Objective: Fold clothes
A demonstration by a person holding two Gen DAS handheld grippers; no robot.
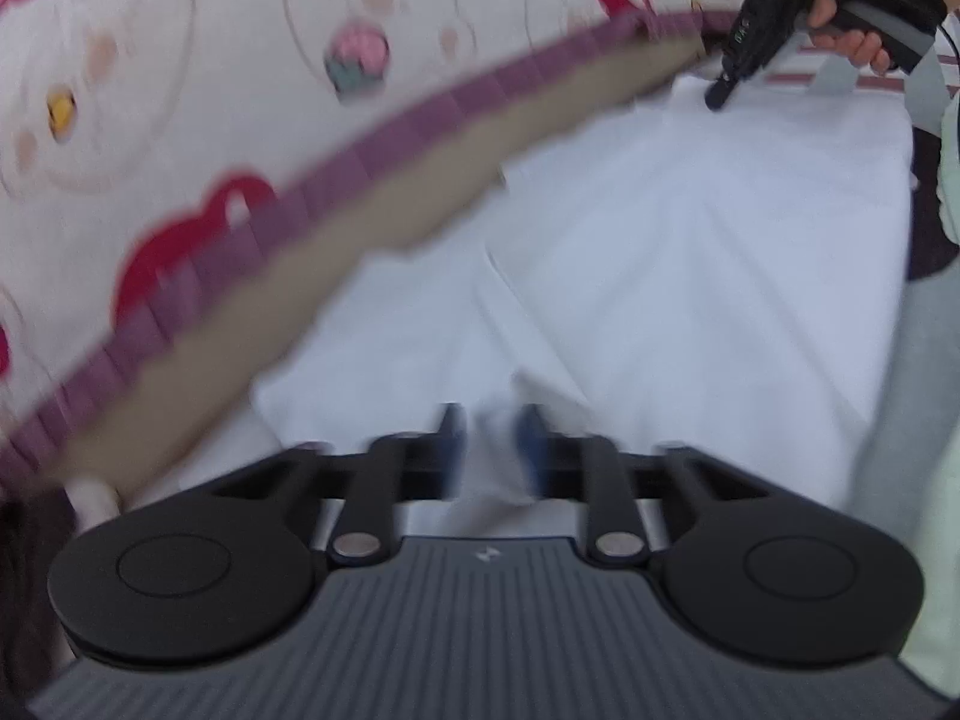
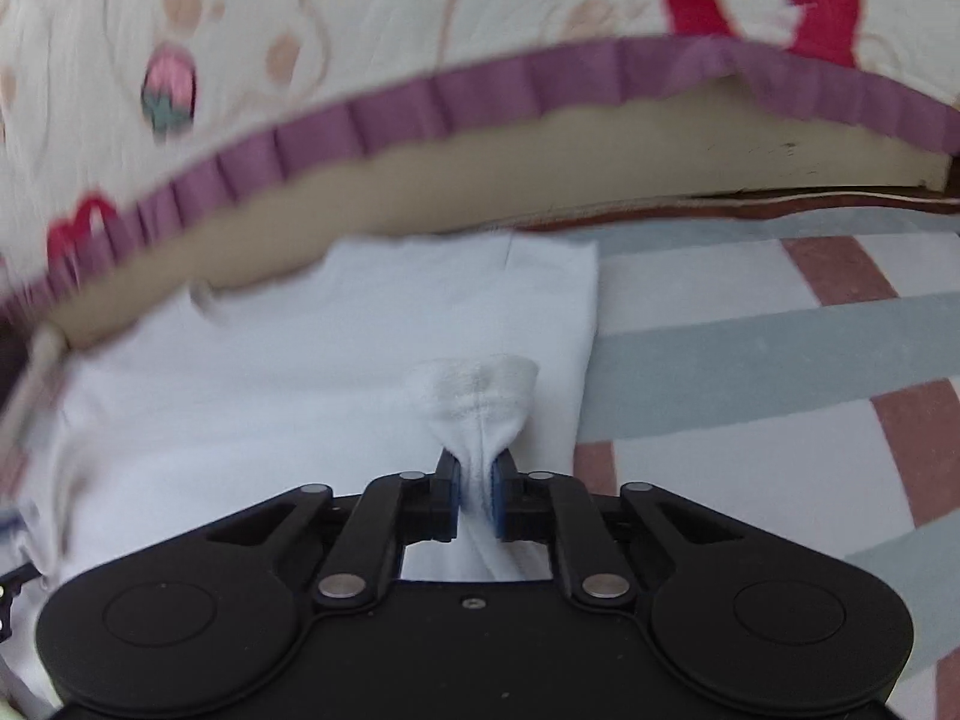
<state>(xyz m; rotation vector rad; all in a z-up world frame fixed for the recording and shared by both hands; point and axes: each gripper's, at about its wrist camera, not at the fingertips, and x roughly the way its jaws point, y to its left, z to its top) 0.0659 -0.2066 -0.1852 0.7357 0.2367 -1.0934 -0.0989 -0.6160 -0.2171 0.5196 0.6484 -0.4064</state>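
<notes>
one white garment (image 2: 288, 372) lies spread flat on a bedspread (image 2: 750, 354) checked in grey-blue, white and brownish-red bands. beyond it runs a cream quilt (image 2: 372, 18) printed with red shapes and small strawberries, edged by one pleated purple frill (image 2: 420, 102) with a beige layer under it.

two grippers are in view, one in each of the person's hands. the right gripper (image 2: 478, 489) sits at the near right part of the garment, close to its right-hand folded edge. its two fingers (image 2: 447, 492) are drawn almost together, with a bunch of white cloth squeezed between the blue pads and puffing out into a small gathered lump just past the tips. in the left wrist view the same gripper (image 1: 717, 97) shows from the side at the far end of the garment, held by one hand (image 1: 852, 30) in a dark fingerless glove, its tip pointing down at the cloth.

the left gripper (image 1: 489, 450) is at the near edge of the garment in its own view. its two fingers (image 1: 450, 450) stand close, with a narrow gap, and a strip of white cloth runs up between them; the picture is smeared by motion, so the pads seem to press on the cloth, though i cannot be certain.

a pale green sleeve (image 1: 951, 180) shows at the right edge of the left wrist view.
</notes>
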